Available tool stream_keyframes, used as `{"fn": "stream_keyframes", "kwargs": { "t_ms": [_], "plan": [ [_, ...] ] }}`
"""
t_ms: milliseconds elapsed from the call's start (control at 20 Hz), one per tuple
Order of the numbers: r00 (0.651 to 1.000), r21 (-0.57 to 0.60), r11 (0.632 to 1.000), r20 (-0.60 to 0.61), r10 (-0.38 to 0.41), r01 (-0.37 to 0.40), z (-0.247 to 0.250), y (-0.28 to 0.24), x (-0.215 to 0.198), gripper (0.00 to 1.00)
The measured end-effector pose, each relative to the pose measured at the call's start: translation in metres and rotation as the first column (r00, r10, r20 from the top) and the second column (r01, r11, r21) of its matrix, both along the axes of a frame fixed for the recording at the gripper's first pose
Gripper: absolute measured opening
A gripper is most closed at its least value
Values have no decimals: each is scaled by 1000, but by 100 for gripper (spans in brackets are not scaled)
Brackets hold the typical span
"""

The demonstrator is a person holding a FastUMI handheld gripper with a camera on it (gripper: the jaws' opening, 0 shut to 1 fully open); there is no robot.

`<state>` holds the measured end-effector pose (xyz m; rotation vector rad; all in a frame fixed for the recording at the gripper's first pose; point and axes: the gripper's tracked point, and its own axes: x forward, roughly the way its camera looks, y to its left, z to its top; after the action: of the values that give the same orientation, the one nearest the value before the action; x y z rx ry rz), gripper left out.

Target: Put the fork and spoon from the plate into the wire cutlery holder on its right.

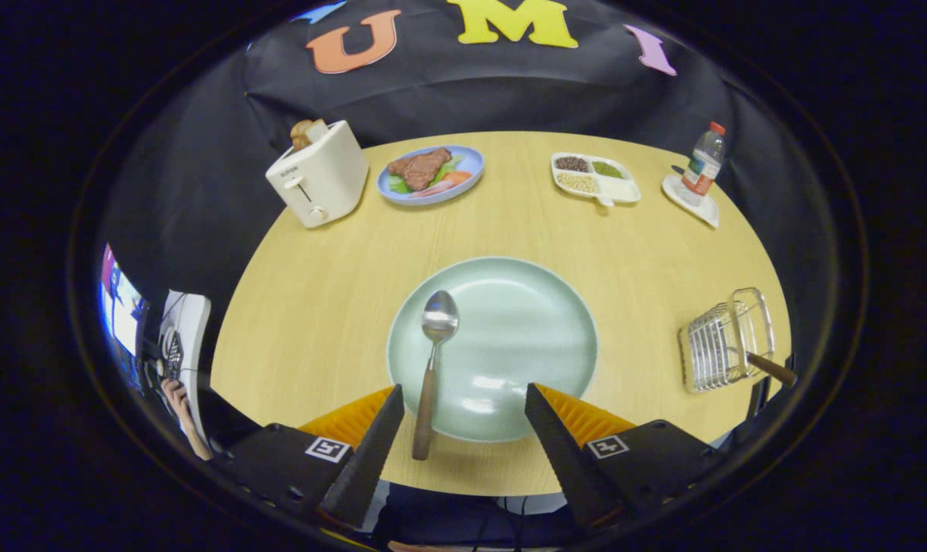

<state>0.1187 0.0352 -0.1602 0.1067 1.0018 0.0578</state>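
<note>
Gripper view: tongs spread wide, nothing held, fingers hovering at the near rim of the pale green plate; spoon lying on the plate's left part, bowl toward plate centre, wooden handle overhanging the near rim just inside the left finger, not touched. Right of plate, well apart: wire cutlery holder on the tabletop, a wooden handle sticking out of it. Beyond plate: toaster, blue plate of food, divided dish, bottle.
</note>
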Motion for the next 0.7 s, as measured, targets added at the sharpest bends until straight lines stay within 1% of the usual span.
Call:
{"fn": "stream_keyframes", "kwargs": {
  "t_ms": [200,450,550,700],
  "plan": [
    [1000,-12,1000,-26,-11,11,-15,12,12,96],
    [998,-34,999,-58,-30,28,-33,14,23,95],
    [997,-46,999,-71,-28,25,-40,15,25,91],
    [996,-56,998,-89,-24,19,-48,19,27,79]
  ]
}}
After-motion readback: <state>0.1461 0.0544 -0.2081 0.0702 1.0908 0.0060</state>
